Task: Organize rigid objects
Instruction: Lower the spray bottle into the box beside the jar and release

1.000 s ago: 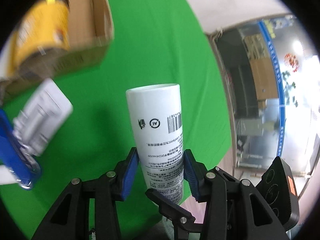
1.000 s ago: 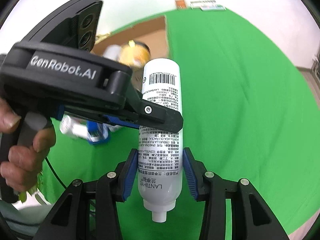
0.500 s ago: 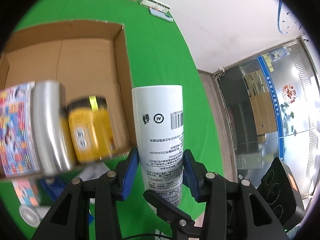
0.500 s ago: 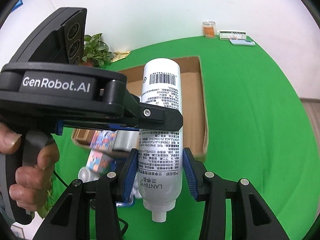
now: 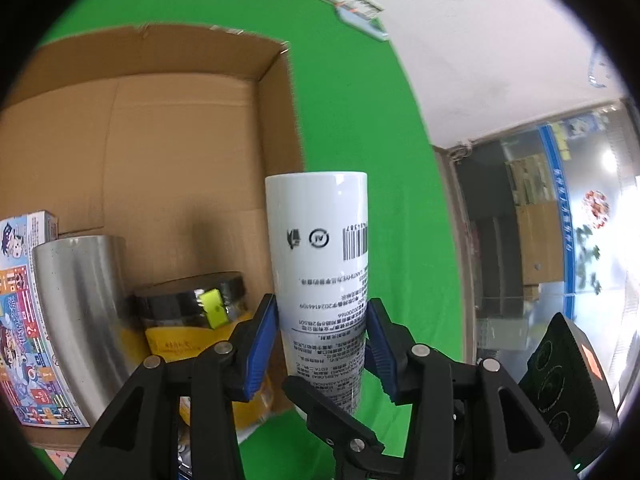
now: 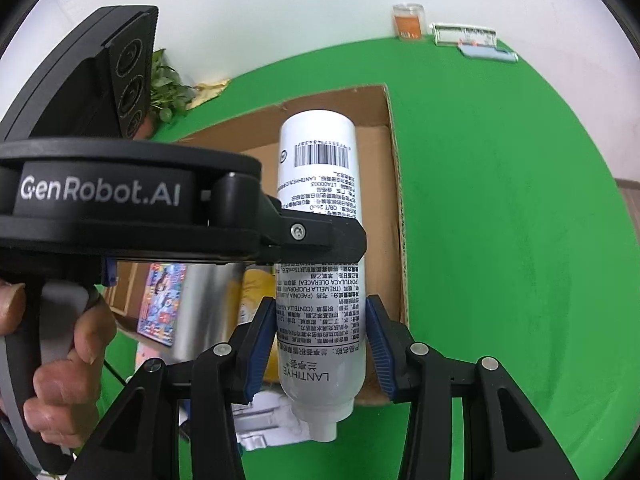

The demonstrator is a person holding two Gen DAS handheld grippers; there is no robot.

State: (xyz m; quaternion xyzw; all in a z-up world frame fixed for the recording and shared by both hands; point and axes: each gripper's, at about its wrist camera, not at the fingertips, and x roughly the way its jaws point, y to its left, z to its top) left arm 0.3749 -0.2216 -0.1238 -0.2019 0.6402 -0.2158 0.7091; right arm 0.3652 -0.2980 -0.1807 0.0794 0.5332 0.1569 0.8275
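Both my claws grip one white bottle (image 5: 320, 280) above the cardboard box (image 5: 160, 152), near its right wall; my left claw (image 5: 322, 344) clamps it while my right claw (image 6: 320, 340) is opening around it. If my right lets go early, the bottle could pivot in my left and knock the yellow jar (image 5: 192, 320) or the steel cup (image 5: 80, 304).

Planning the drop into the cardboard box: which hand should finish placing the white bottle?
Probably left. The left tool clamps the white bottle by the cardboard box, while the right tool is opening its jaws at the nozzle end.
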